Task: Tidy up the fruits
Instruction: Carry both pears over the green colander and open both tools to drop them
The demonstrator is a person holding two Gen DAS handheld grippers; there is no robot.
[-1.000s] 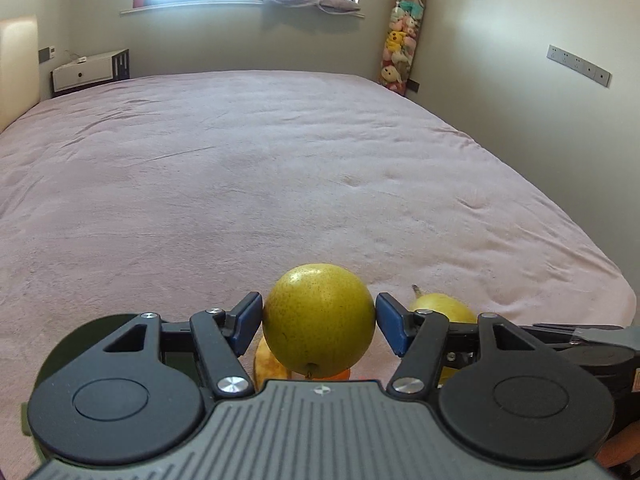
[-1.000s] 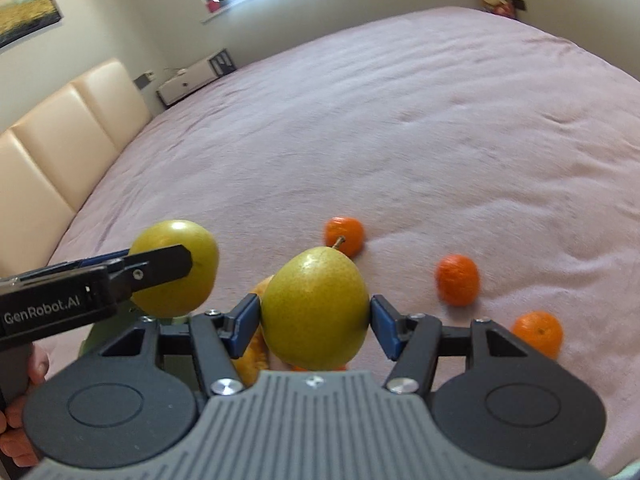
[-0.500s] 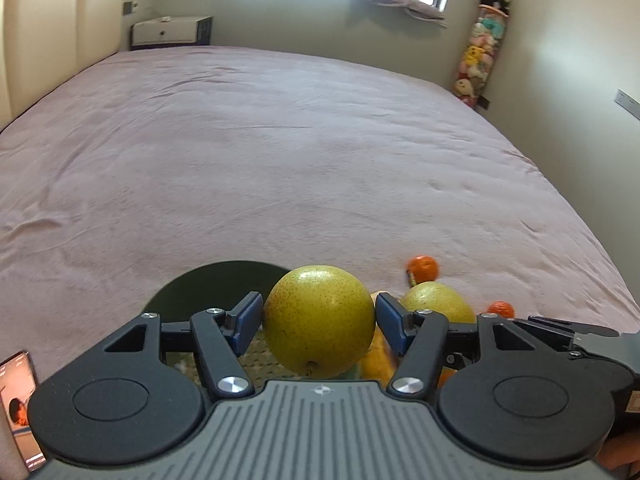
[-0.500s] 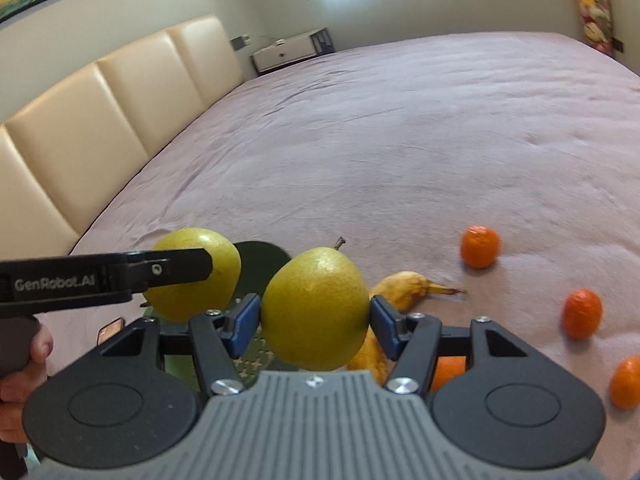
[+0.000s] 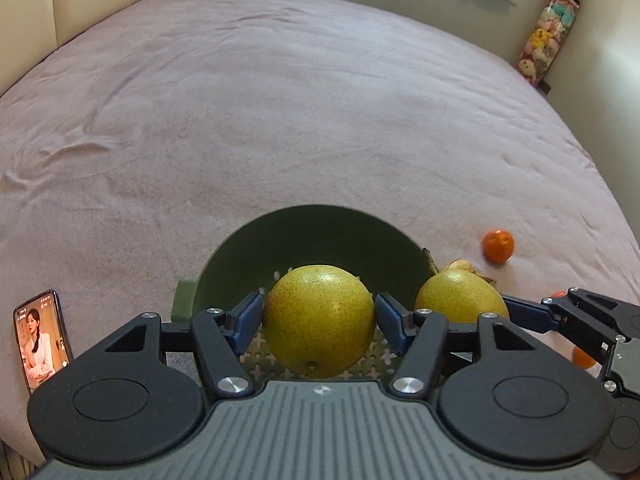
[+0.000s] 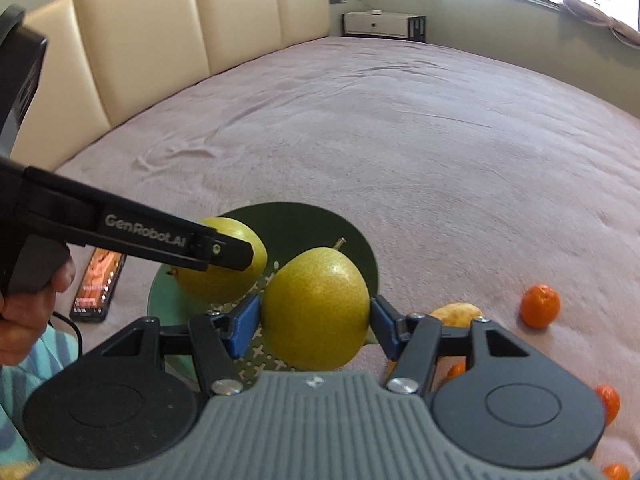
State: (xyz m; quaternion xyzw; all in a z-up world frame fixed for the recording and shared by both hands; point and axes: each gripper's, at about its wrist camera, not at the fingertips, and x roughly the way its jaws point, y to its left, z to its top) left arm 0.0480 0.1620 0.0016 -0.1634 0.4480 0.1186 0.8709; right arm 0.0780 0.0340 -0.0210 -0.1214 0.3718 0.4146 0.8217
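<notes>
My left gripper (image 5: 319,316) is shut on a yellow-green pear (image 5: 318,328) and holds it above a dark green perforated bowl (image 5: 312,232) on the pink bed. My right gripper (image 6: 314,318) is shut on a second pear (image 6: 316,312) with its stem up, also over the bowl (image 6: 356,240). Each view shows the other gripper's pear: the right one in the left wrist view (image 5: 460,298), the left one in the right wrist view (image 6: 224,268). A banana (image 6: 454,314) lies right of the bowl. Tangerines (image 6: 540,306) lie further right; one shows in the left wrist view (image 5: 498,245).
A phone (image 5: 40,336) with a lit screen lies on the bed left of the bowl. The cream padded headboard (image 6: 160,52) runs along the left. A white cabinet (image 6: 384,26) and a hanging bag of plush toys (image 5: 548,36) stand by the far walls.
Both grippers, each still holding its pear, have swung left and tilted down. The green bowl has come into full view beneath both pears, and the phone is now in view.
</notes>
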